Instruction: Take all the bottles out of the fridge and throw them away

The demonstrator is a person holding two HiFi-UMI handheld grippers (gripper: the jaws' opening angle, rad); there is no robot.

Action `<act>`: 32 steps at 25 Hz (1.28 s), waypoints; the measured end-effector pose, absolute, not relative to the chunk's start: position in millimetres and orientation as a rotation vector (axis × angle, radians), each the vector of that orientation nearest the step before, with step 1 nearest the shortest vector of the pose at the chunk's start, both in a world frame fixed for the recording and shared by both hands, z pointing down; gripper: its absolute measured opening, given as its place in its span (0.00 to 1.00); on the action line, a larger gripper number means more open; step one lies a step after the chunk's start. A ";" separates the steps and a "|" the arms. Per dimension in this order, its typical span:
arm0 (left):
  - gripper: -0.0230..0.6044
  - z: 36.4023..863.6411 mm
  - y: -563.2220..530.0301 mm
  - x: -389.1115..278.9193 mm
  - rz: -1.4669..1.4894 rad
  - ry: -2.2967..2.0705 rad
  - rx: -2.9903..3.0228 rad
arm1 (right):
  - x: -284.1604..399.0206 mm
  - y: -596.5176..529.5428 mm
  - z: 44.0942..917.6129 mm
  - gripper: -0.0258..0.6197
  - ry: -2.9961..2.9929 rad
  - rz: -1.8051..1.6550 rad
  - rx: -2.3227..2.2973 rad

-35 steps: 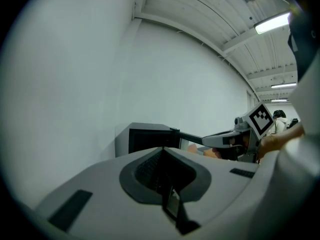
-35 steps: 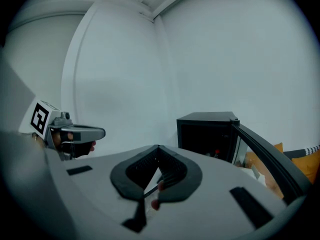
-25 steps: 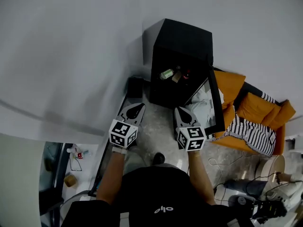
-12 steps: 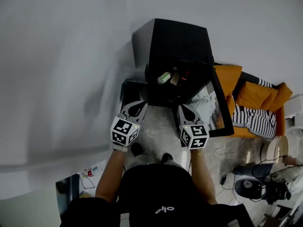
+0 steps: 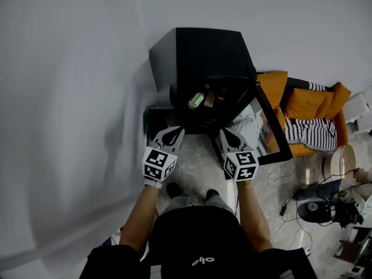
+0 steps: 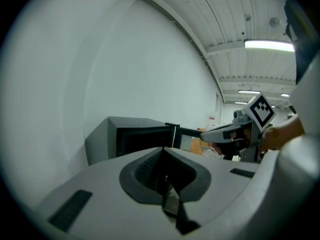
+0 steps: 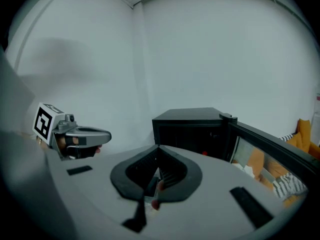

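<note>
A black mini fridge (image 5: 203, 54) stands on the floor against the white wall, with its glass door (image 5: 272, 129) swung open to the right. On its shelf lie a green bottle (image 5: 196, 100), a brownish bottle (image 5: 209, 99) and something red (image 5: 222, 95). My left gripper (image 5: 176, 131) and right gripper (image 5: 224, 132) hover side by side just in front of the opening, both shut and holding nothing. The left gripper view shows the shut left gripper (image 6: 164, 150) facing the fridge (image 6: 135, 139). The right gripper view shows the right gripper (image 7: 157, 149) before the fridge (image 7: 190, 126).
An orange couch (image 5: 302, 103) with a striped black-and-white cloth (image 5: 311, 132) sits right of the door. Cables and equipment (image 5: 325, 205) lie on the floor at the far right. A low black box (image 5: 152, 118) rests left of the fridge. The person's feet (image 5: 174, 189) stand close behind the grippers.
The person has stepped nearer the fridge and the view has swung; the fridge now sits squarely ahead of both grippers. Both grippers stay shut and empty.
</note>
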State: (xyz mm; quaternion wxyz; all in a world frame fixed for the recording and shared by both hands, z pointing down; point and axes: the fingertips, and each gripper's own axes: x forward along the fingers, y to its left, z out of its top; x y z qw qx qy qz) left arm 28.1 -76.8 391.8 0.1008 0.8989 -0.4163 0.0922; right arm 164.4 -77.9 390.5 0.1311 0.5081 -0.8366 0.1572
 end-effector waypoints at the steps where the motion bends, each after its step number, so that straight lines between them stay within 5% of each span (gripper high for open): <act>1: 0.03 392.6 -78.6 27.7 0.268 -1.218 2.660 | 163.5 -78.3 390.9 0.04 -2.424 0.457 1.486; 32: 0.03 441.9 -136.3 111.0 0.396 -1.338 2.587 | 233.5 -132.1 428.4 0.04 -2.492 0.464 1.340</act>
